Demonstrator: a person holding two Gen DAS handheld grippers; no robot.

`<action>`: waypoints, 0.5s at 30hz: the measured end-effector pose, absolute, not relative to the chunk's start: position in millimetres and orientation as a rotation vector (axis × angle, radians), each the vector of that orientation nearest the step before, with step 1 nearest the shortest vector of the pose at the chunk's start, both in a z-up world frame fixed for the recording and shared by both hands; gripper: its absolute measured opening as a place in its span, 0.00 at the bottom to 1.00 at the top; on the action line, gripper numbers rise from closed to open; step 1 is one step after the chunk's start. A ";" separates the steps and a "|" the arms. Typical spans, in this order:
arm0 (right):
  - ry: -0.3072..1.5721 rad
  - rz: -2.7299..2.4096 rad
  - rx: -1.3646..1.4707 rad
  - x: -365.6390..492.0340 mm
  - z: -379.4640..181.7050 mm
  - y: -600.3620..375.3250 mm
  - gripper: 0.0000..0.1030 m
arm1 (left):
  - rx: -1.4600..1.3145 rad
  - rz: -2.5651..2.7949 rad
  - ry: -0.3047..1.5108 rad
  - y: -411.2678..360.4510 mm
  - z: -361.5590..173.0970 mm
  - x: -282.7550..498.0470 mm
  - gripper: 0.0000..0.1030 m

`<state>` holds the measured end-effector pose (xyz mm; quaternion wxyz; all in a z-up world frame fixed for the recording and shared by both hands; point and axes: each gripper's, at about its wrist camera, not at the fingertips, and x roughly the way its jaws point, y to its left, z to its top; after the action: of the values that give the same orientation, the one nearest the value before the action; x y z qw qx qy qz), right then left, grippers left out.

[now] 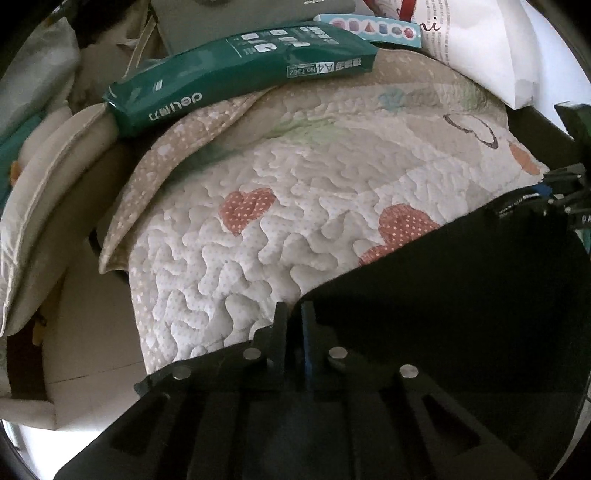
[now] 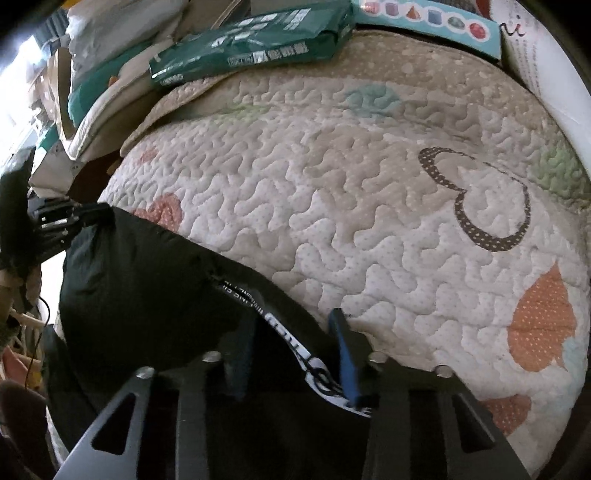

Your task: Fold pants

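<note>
Left gripper [image 1: 293,314] pinches the black pants [image 1: 461,295] edge; my right gripper [image 2: 295,332] stands wide astride the printed waistband [image 2: 317,369]. Limp, light cloth; I'd grip that band.

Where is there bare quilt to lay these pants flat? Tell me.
Free: the quilt's middle, between the black pants at the near edge and the green paper pack at the far edge, out to the brown heart outline. Crowded: the far edge, with the pack, the blue shapes box and stacked cushions.
</note>
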<state>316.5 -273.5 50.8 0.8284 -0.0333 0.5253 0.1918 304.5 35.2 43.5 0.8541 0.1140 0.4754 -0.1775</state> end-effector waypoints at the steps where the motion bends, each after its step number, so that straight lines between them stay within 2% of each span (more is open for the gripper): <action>1: 1.113 0.400 -0.067 315.2 53.1 -274.6 0.21 | 0.237 -0.371 0.997 35.7 44.9 302.0 0.05; 6: 1.080 0.381 -0.063 296.7 73.4 -269.9 0.13 | 0.243 -0.359 0.972 36.4 59.0 283.1 0.05; 15: 1.048 0.333 -0.156 234.2 108.9 -242.7 0.11 | 0.193 -0.344 0.924 44.5 102.7 224.3 0.05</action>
<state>234.2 -242.7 108.9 0.8498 -0.0739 0.4975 0.1580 224.3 44.5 102.7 0.8765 0.0923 0.4428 -0.1649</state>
